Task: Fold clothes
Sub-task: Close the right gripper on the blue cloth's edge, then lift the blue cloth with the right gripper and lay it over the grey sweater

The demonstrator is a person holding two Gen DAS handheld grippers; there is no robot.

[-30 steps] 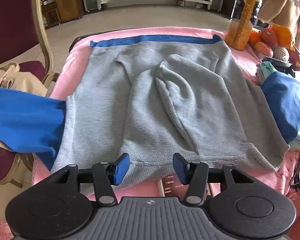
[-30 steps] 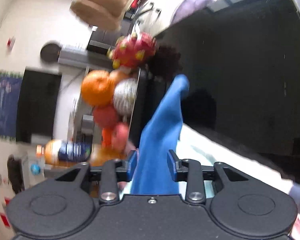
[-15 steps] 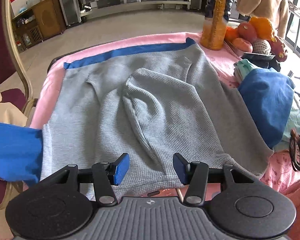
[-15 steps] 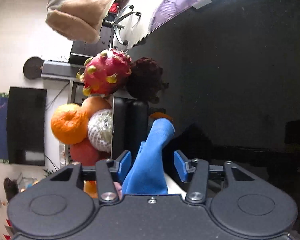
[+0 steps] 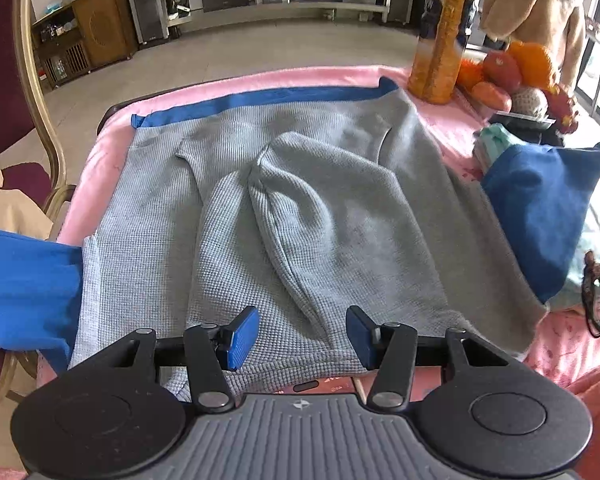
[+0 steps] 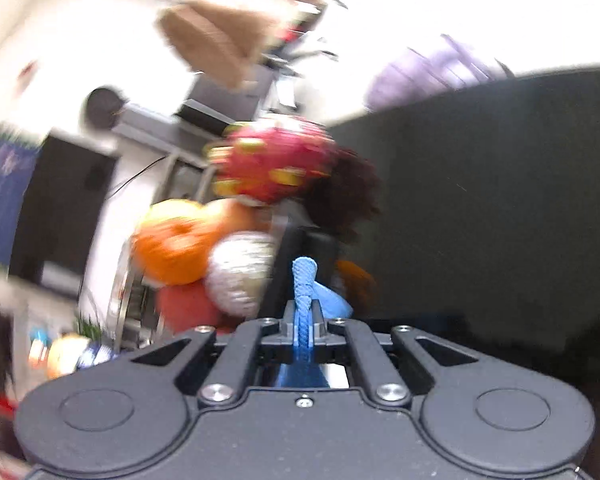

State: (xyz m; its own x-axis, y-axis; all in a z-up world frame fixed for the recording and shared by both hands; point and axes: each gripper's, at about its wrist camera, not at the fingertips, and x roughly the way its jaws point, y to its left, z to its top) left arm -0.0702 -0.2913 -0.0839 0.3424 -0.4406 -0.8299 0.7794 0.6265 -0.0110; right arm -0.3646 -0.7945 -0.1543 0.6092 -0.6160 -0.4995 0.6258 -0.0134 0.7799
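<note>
1. The grey top [image 5: 284,216] lies spread on the pink cover [image 5: 236,84], just ahead of my left claw [image 5: 298,336]; both sleeves are laid in over its middle, so I judge the fold begun but the body not yet doubled
2. A blue cloth [image 5: 260,100] shows as a strip under the top's far edge, and more blue [image 5: 24,280] hangs off to the left of that claw; whether it is one piece I cannot tell
3. My left claw stands half wide over the near hem, with nothing between its pads
4. My right claw [image 6: 303,320] is pinched tight on a thin fold of blue fabric [image 6: 304,276], which sticks up ahead of the tips; this looks like the next piece to handle
5. Right of my left claw a blue bundle [image 5: 540,208] sits on a pale green one, unfolded
6. Beyond, a dark tray [image 5: 520,119] holds oranges, a dragon fruit and other fruit; a juice bottle [image 5: 440,40] stands beside it
</note>
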